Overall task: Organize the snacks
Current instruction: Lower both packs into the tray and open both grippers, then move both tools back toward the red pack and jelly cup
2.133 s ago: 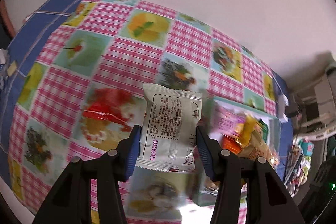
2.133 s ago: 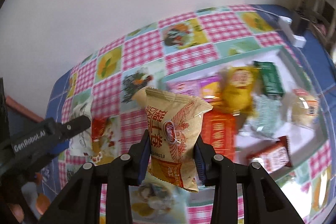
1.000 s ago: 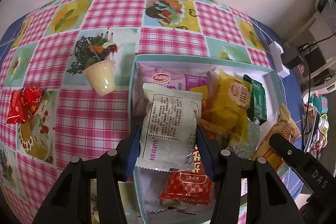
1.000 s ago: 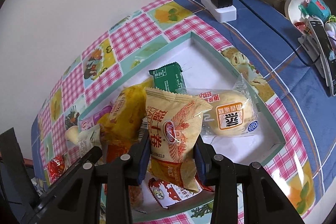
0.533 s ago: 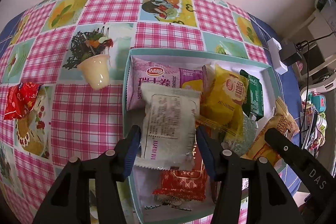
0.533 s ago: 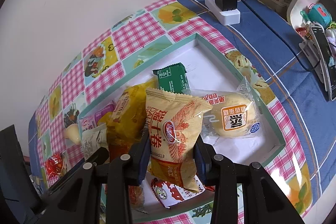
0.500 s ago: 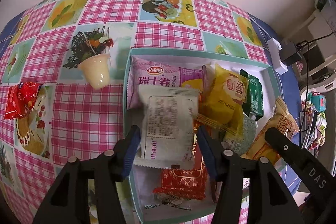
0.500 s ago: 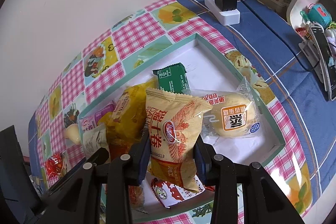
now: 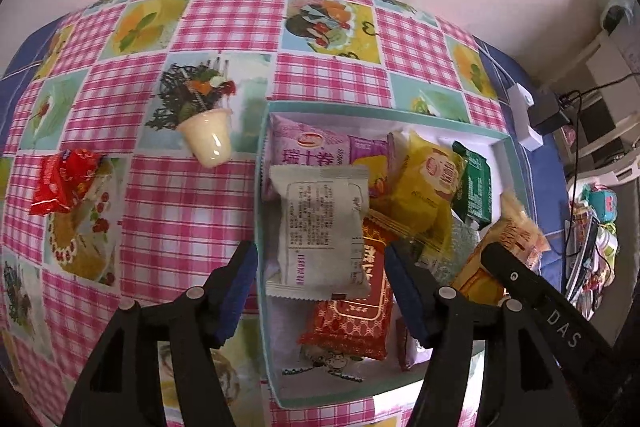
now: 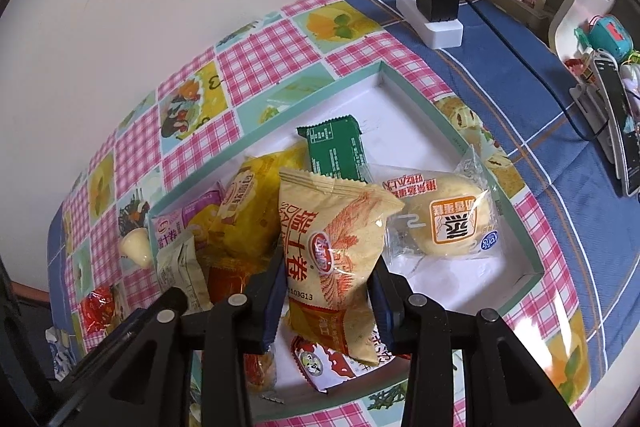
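A teal-rimmed white box (image 9: 400, 111) (image 10: 534, 269) on the checked tablecloth holds several snack packets. The white packet (image 9: 320, 227) (image 10: 180, 267) lies flat on top of them at the box's left end. My left gripper (image 9: 320, 267) hovers over it, jaws opening, pads clear of the packet on both sides. My right gripper (image 10: 327, 275) stands over the box's near side with its pads still against a tan packet (image 10: 332, 239) (image 9: 508, 239), which stays upright as the jaws begin opening. A bun packet (image 10: 444, 223) lies just right of it.
A red snack packet (image 9: 60, 183) and a cream jelly cup (image 9: 208, 141) sit on the cloth left of the box. A white power strip with a black plug (image 10: 434, 15) lies beyond the box's far right corner. Cluttered stands line the right edge.
The left jaws have spread and the white packet has dropped from them onto the snacks in the box. The tan packet has stayed put in the right gripper.
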Demonstrator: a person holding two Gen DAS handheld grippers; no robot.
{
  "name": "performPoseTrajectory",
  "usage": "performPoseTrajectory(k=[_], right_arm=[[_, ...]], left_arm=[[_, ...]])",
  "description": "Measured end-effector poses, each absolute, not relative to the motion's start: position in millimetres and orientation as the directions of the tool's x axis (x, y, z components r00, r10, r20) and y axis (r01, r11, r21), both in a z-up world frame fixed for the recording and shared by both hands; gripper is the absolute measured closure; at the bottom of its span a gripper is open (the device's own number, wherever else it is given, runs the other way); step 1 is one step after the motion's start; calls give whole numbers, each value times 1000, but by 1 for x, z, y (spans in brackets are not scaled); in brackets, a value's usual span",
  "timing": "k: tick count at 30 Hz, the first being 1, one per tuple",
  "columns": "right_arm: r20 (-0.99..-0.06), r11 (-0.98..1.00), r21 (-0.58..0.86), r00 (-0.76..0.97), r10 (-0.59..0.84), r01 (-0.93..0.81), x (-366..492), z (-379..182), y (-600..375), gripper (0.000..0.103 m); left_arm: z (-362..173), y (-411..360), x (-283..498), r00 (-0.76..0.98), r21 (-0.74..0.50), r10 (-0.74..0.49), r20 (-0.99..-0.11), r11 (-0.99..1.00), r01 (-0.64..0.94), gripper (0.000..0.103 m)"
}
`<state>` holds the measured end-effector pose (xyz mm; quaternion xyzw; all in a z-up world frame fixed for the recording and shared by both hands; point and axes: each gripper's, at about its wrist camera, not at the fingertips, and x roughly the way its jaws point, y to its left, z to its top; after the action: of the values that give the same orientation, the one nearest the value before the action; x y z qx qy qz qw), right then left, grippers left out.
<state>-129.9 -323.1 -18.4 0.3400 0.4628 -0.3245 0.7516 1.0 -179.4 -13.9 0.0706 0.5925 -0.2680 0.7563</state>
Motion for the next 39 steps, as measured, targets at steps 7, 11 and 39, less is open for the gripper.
performPoseTrajectory(k=[7,11,39], right_arm=[[-917,558,193,351,-190,807,-132,-14,-323,29],[-923,554,183,336,-187,812,-132,-17,-325,20],[-891,595,188,390,-231,781,-127,-6,-316,0]], left_arm=[[-13,-172,9,204,-152,-264,-943,883,444,35],[-14,-167,14,229,-120,-232,-945,900,419,26],[-7,-161,14,315,-101,-240,-918,911,400,0]])
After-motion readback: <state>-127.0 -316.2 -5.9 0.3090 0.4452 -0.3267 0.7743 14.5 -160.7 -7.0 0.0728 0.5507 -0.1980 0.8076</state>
